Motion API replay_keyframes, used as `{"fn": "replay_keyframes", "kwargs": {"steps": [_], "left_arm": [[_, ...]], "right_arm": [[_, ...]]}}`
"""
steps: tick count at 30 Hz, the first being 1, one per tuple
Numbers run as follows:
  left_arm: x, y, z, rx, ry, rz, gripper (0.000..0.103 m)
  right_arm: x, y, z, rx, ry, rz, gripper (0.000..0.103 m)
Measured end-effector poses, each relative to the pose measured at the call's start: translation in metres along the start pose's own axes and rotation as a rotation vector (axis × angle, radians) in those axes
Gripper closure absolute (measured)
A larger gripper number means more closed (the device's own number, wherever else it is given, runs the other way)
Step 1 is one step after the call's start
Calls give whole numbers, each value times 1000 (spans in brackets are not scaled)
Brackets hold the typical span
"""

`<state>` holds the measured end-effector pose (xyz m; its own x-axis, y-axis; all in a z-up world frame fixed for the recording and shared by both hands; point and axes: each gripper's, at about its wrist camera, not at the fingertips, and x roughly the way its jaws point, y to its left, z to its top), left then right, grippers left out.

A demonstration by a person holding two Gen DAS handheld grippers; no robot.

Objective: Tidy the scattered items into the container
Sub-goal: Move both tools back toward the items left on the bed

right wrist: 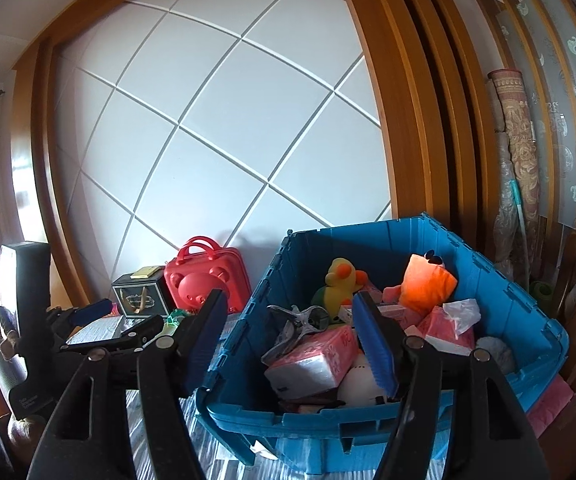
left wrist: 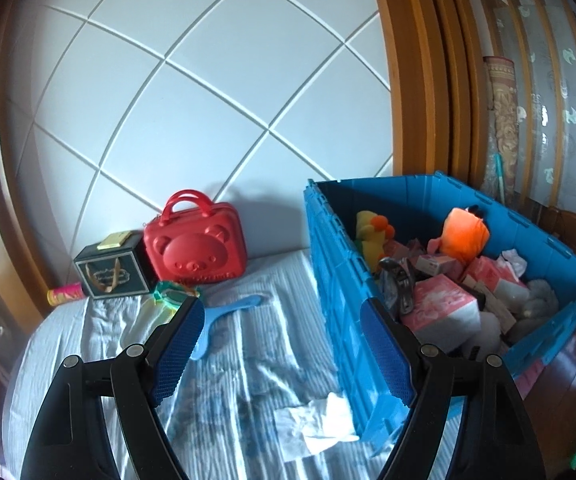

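A blue plastic crate (left wrist: 340,280) stands on the bed at the right, filled with plush toys, pink boxes and a metal tool; it also shows in the right wrist view (right wrist: 243,344). My left gripper (left wrist: 283,348) is open and empty above the bed, left of the crate. Loose on the bed lie a red bear case (left wrist: 197,250), a dark gift box (left wrist: 111,272), a blue hanger (left wrist: 227,312), green goggles (left wrist: 167,292), a pink tube (left wrist: 65,294) and a white crumpled cloth (left wrist: 316,420). My right gripper (right wrist: 292,340) is open and empty over the crate's near rim.
A white padded headboard (left wrist: 207,100) in a wooden frame stands behind the bed. A rolled carpet (right wrist: 520,168) leans at the right by a wooden screen. The left gripper body (right wrist: 31,320) shows at the left of the right wrist view.
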<state>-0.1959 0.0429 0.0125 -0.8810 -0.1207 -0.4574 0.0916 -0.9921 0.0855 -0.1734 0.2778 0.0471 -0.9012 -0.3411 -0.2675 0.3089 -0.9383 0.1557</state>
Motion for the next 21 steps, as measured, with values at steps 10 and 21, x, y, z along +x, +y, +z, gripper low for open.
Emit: {"fn": "replay_keyframes", "kwargs": {"steps": [10, 21], "left_arm": [[-7, 86, -26, -8, 40, 30, 22], [14, 225, -62, -41, 117, 136, 22]], "right_arm": [[19, 79, -3, -10, 0, 49, 34], [68, 186, -37, -10, 91, 80, 34]]}}
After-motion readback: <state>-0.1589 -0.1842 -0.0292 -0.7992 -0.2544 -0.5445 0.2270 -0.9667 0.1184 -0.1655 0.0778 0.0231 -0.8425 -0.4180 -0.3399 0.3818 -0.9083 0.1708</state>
